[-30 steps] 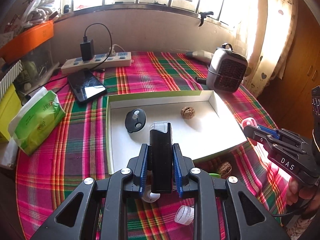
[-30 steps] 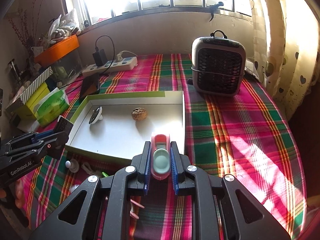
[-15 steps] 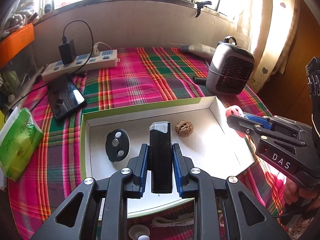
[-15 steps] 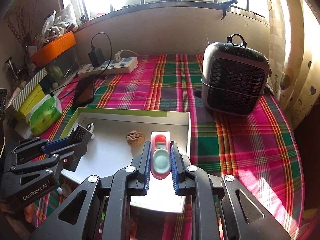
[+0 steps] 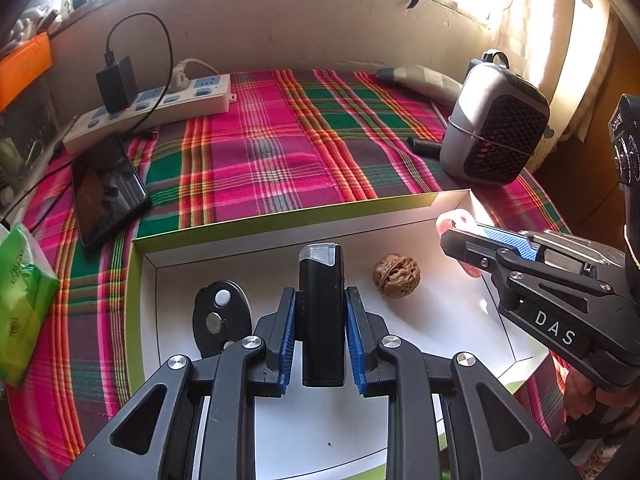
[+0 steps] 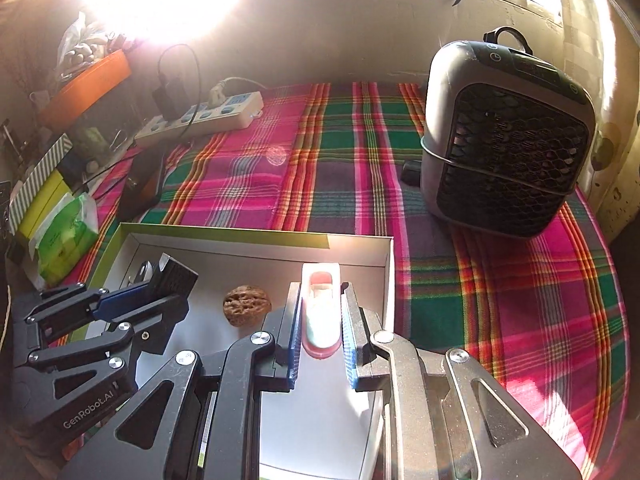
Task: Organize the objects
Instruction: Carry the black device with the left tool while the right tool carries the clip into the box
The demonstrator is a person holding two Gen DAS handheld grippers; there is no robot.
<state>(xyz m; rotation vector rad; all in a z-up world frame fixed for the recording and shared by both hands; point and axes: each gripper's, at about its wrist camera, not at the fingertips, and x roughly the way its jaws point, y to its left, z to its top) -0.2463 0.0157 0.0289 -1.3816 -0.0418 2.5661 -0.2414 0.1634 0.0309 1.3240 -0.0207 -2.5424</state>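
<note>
A walnut (image 5: pixel 397 276) and black fob (image 5: pixel 221 317) lie in the tray (image 5: pixel 256 229); left tongs (image 5: pixel 321 330) clamp a black lighter (image 5: pixel 322 320), right tongs (image 6: pixel 320 328) a pink case (image 6: pixel 321 312).

The white tray (image 5: pixel 420 206) has bare floor along its near edge and between the walnut (image 5: pixel 396 276) and its right wall. The walnut sits mid-tray, the black key fob (image 5: pixel 221 318) near the left wall. Beyond the tray's far wall the surface (image 5: pixel 280 152) lies open toward the far edge. The heater (image 6: pixel 506 136) blocks the far right corner; the phone (image 5: pixel 106 190) and power strip (image 5: pixel 156 110) crowd the far left corner.
</note>
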